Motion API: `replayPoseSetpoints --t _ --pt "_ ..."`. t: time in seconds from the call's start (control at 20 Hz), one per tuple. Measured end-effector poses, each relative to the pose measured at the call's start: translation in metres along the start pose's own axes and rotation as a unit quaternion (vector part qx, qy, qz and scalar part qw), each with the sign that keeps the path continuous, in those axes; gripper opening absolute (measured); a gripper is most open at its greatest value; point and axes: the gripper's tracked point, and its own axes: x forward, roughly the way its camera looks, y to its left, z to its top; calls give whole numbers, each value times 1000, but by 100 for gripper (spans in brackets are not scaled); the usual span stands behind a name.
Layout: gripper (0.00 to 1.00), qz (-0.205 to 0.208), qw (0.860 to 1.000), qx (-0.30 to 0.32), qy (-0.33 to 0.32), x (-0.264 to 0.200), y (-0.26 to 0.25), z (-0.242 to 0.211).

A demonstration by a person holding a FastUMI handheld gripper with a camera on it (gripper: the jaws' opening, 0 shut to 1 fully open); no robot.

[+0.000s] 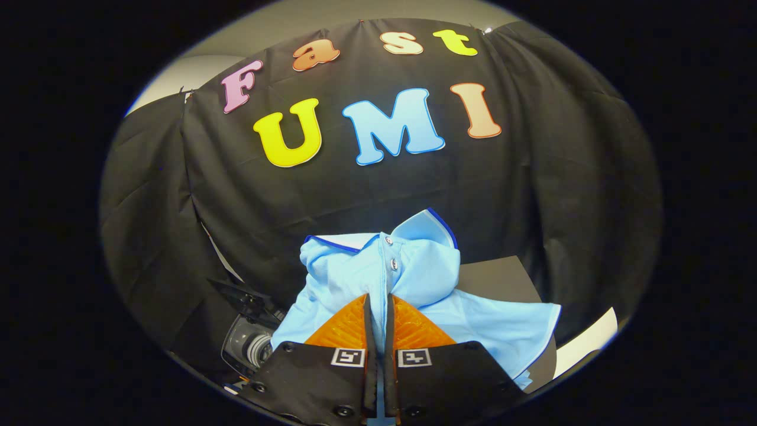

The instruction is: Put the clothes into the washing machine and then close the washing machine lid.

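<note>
A light blue polo shirt (pixel 408 272) with a dark blue collar edge and snap buttons hangs bunched up in front of the booth's black cloth wall. My gripper (pixel 378 299) is shut on the shirt, with a fold of its fabric pinched between both fingers. The shirt drapes down on either side of the fingers and hides what lies under it. Below and to the left of the fingers a dark washing machine (pixel 248 343) with a round grey part shows partly.
A dark flat panel (pixel 502 281) stands behind the shirt to the right. A white surface (pixel 585 346) lies lower right of it. The black cloth wall (pixel 532 195) closes off the space beyond.
</note>
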Motion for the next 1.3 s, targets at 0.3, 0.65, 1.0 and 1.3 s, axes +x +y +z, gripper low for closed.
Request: replayPoseSetpoints --t 0.3,0.65,1.0,1.3 --pt "6 -10 999 -7 -36 -25 54 17" --pt "6 4 998 -20 -65 -49 137 30" --pt "6 58 995 -41 -63 -45 231 26" --pt "6 116 991 -58 -39 -26 310 10"
